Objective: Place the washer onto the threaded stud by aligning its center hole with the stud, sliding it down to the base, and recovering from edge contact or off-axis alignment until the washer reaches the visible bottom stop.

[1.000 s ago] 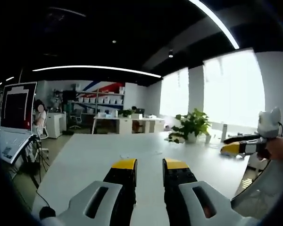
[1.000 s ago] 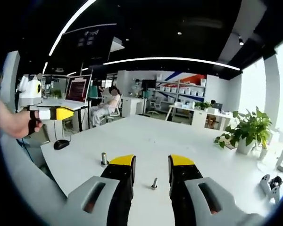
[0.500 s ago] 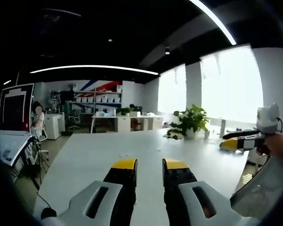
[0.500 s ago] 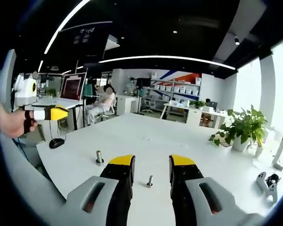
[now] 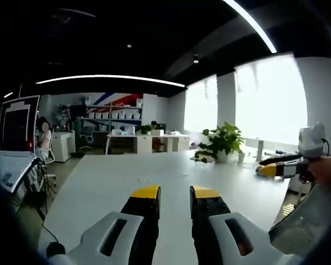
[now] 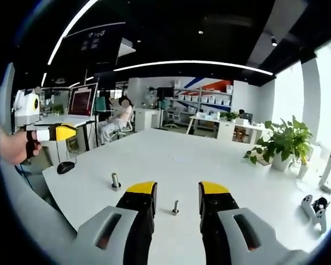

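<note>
Left gripper view: my left gripper (image 5: 175, 192) hangs over the white table (image 5: 105, 185), jaws spread with nothing between them. My right gripper (image 5: 276, 167) pokes in from the right, near a potted plant (image 5: 220, 144).

Right gripper view: my right gripper (image 6: 176, 189) is spread and empty too. A small threaded stud (image 6: 176, 207) stands on the table right between the jaws, a bigger bolt (image 6: 115, 180) off to the left. Can't make out the washer anywhere. My left gripper (image 6: 56, 133) shows at the left edge, above a mouse (image 6: 65, 166).
</note>
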### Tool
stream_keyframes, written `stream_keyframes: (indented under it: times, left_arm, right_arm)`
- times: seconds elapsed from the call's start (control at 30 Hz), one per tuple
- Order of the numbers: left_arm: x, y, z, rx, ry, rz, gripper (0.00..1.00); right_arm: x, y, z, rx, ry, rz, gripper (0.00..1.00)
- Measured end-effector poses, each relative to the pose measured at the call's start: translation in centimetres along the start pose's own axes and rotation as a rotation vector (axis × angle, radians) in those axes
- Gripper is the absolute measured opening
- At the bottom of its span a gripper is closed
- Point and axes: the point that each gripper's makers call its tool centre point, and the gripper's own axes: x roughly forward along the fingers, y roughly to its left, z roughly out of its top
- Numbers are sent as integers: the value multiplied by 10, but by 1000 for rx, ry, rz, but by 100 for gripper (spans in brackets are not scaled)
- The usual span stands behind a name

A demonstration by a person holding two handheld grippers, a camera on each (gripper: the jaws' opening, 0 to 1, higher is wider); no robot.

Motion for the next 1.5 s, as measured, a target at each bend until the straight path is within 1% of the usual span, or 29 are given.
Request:
stream_keyframes:
  times: [0.17,0.37,0.47,0.63,0.7,0.77,0.87,0.93,1.03,1.13,1.23,1.3,1.4,1.43,1.5]
  left_arm:
    - [-1,4,-2,-12,8,16,19]
    - [0,1,-3,1,15,3,19]
    - [-2,8,-1,-10,2,28,19]
    - [-2,9,-2,-7,6,36,19]
    - [-3,11,0,16,2,55,18]
    - [-3,16,3,3,-12,73,18]
    - [-3,20,-3,-5,11,87,19]
    - [-4,23,-2,-4,7,103,20]
    - [-4,28,2,15,-4,133,21]
    - [-4,29,-5,28,25,145,21]
    - [-5,32,-3,29,18,158,22]
    - [-6,34,-1,26,10,169,22]
    - [-6,35,-3,19,16,172,23]
    - [-6,35,-4,18,21,172,23]
    - [-6,33,-6,22,25,168,22]
  right_arm:
    - [0,2,1,-4,-2,5,33]
    - [-1,-3,2,6,-8,-12,33]
    - [-2,-5,3,5,-16,-20,33]
    - [-4,-13,9,6,-40,-49,33]
    - [-3,-16,9,3,-40,-58,34]
    - [-3,-22,10,1,-44,-76,35]
    - [-6,-30,13,14,-61,-110,35]
    - [-6,-35,11,32,-58,-123,37]
    - [-4,-40,9,29,-45,-143,38]
    - [-4,-44,8,39,-48,-161,38]
    - [-5,-45,8,41,-51,-166,39]
    - [-5,-45,12,47,-70,-164,39]
    - [-4,-45,10,45,-65,-162,40]
    - [-4,-44,10,61,-72,-156,40]
    - [-5,-43,9,65,-72,-153,40]
